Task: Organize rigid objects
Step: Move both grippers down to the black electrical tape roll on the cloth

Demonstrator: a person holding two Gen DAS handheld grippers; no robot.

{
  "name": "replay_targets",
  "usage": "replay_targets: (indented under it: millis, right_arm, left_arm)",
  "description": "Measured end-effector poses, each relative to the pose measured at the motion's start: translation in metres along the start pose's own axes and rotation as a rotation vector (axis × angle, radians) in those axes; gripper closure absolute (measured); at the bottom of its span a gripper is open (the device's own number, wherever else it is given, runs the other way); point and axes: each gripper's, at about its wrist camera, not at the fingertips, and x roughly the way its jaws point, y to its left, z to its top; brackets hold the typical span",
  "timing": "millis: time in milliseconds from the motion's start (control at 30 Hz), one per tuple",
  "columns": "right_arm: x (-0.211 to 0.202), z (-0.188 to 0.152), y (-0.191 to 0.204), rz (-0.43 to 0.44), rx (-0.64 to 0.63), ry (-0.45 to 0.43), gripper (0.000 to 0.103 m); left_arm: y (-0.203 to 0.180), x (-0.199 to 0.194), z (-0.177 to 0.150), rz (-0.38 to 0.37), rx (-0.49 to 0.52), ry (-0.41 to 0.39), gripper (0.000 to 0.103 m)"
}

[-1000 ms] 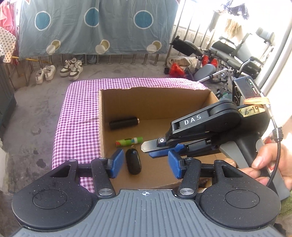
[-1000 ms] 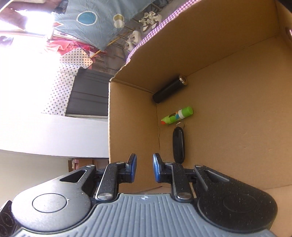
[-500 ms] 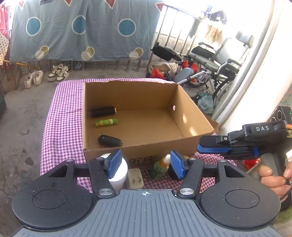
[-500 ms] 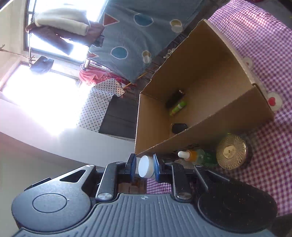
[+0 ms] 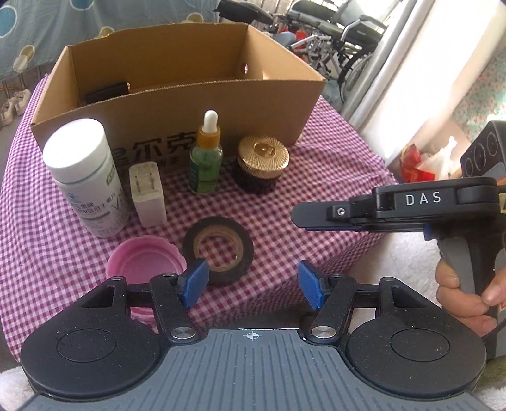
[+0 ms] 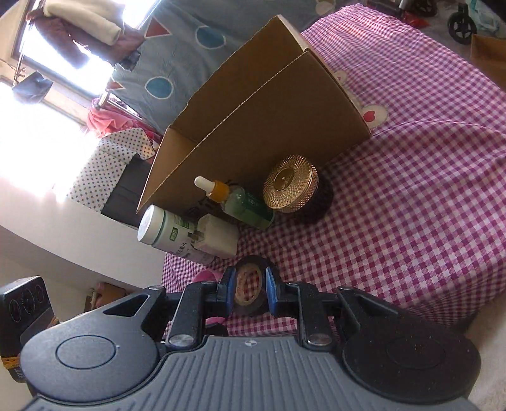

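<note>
A cardboard box [image 5: 177,104] stands on the checked cloth with a black cylinder [image 5: 107,91] inside. In front of it are a white pill bottle [image 5: 85,177], a white plug adapter [image 5: 147,193], a green dropper bottle [image 5: 205,158], a gold-lidded jar [image 5: 262,161], a black tape roll [image 5: 218,249] and a pink lid [image 5: 142,265]. My left gripper [image 5: 253,284] is open and empty, just in front of the tape roll. My right gripper [image 6: 248,289] is open a little and empty, held sideways to the right of the tape roll [image 6: 249,284], above the cloth.
The table under the purple checked cloth [image 5: 316,189] ends near the right and front. Wheelchairs [image 5: 332,38] and a hanging blue sheet [image 5: 63,19] stand behind. The box also shows in the right wrist view [image 6: 268,126], with the bottles beside it.
Both grippers have pulled back out of the box and come down low in front of it. The right gripper's fingers have spread a little. The loose objects on the cloth are now close.
</note>
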Motion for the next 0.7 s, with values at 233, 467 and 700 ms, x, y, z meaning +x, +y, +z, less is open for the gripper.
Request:
replay_targets:
  millis: [233, 467, 700]
  right_arm:
    - [0.023, -0.004, 0.015, -0.046, -0.098, 0.029, 0.081]
    - [0.037, -0.001, 0.011, -0.057, -0.093, 0.049, 0.081]
    - [0.049, 0.001, 0.006, -0.065, -0.079, 0.064, 0.081]
  left_arm:
    - [-0.021, 0.019, -0.016, 0.011, 0.048, 0.053, 0.041]
    - [-0.019, 0.033, -0.022, 0.044, 0.042, 0.094, 0.041]
    - [-0.012, 0.038, -0.020, 0.048, 0.010, 0.105, 0.041]
